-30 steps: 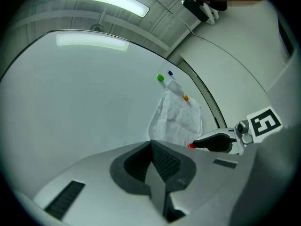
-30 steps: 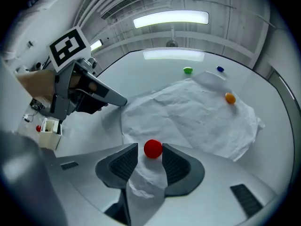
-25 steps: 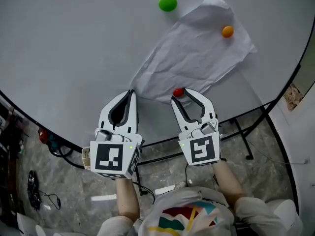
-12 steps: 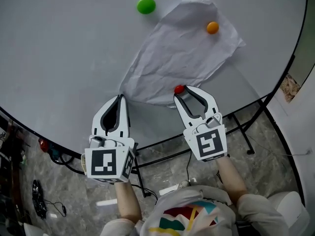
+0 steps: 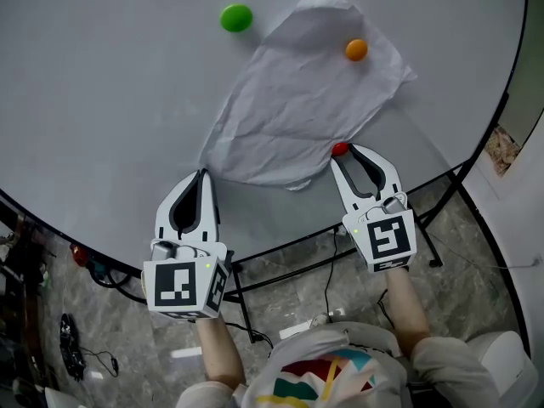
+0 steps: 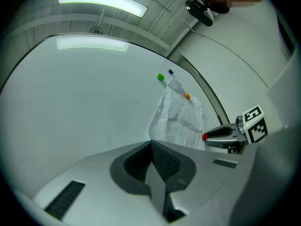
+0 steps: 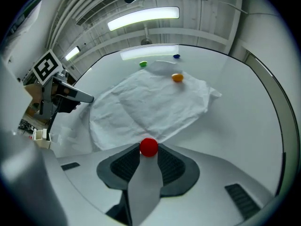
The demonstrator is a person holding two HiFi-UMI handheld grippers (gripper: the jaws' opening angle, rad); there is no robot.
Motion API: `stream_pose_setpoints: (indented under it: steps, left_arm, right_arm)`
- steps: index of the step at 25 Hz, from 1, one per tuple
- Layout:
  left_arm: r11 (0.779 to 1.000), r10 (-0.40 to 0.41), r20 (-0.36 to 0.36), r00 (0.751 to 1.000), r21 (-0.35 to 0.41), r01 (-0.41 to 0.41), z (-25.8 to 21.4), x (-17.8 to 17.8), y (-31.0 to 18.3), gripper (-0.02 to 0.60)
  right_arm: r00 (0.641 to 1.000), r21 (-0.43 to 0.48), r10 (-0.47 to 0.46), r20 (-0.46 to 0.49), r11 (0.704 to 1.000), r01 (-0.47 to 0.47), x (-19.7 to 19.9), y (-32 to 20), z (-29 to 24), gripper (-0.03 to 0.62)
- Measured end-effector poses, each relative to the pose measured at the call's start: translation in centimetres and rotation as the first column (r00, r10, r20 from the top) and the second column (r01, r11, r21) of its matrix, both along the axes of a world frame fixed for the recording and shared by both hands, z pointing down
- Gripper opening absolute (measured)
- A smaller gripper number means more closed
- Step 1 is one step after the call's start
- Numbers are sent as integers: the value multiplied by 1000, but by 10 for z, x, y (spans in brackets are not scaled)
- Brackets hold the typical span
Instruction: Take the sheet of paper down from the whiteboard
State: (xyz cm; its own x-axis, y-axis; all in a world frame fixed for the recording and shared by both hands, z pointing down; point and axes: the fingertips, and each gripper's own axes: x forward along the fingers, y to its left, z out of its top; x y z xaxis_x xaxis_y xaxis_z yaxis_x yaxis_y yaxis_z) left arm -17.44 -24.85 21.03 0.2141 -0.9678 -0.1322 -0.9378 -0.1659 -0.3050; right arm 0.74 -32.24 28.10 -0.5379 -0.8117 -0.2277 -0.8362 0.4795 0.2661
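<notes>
A crumpled white sheet of paper (image 5: 297, 100) hangs on the whiteboard (image 5: 110, 83), pinned near its top by an orange magnet (image 5: 356, 49). My right gripper (image 5: 347, 151) is at the sheet's lower right edge. Its jaws are closing, and the red magnet (image 5: 340, 150) sits pinched between their tips, seen close in the right gripper view (image 7: 149, 147). My left gripper (image 5: 201, 174) is shut, its tip at the sheet's lower left corner (image 6: 151, 141). Whether it pinches the paper is hidden. A green magnet (image 5: 235, 17) sits on bare board left of the sheet.
The board's dark frame (image 5: 501, 100) runs along the right and bottom. Below it are stand legs (image 5: 425, 236) and a stone floor with cables (image 5: 72, 347). A small blue magnet (image 7: 176, 56) sits high on the board.
My right gripper has moved right along the sheet's lower edge with the red magnet between its tips. The left gripper has stayed at the lower left corner.
</notes>
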Motion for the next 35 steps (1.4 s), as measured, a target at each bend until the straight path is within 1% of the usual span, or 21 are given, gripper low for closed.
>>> stream_pose_setpoints:
  steps: [2,4,8,17,21,25,27,29,31,33,35]
  left_arm:
    - [1000,-8,0,1000,-1,8,0,0,0,46]
    - [1000,-14,3,1000,0,14,0,1,0,45]
    - [1000,-25,7,1000,-3,25,-1,1,-1,46]
    - [999,-32,7,999,-8,32,0,2,-2,46]
    - [999,-36,8,999,-11,36,1,1,-2,46]
    - [999,-33,8,999,-9,33,0,2,-2,46]
    - [1000,-29,8,1000,-9,29,1,2,-1,46]
    - [1000,-26,3,1000,-7,26,0,2,-1,46]
    - [1000,-25,-1,1000,-3,25,-1,2,-1,46]
    - [1000,-23,-3,1000,-1,23,-1,2,-2,46]
    - [1000,-20,-2,1000,-3,20,0,2,-2,45]
  right_arm:
    - [999,-37,35,11,999,-34,20,-8,7,129]
    - [998,-54,64,9,997,-63,37,-15,13,130]
    - [996,-73,87,15,994,-86,57,-24,22,129]
    - [996,-77,67,59,995,-63,62,-29,26,130]
    - [996,-78,60,61,995,-55,61,-31,26,130]
    - [995,-54,80,55,996,-77,63,-27,23,132]
    - [993,-54,92,67,995,-89,66,-23,20,132]
    - [989,-60,93,118,994,-86,70,-18,12,132]
    - [983,-47,86,162,996,-79,72,-12,1,132]
    - [983,-1,78,168,997,-79,74,-4,-14,132]
    - [985,78,47,168,995,-61,75,11,-43,132]
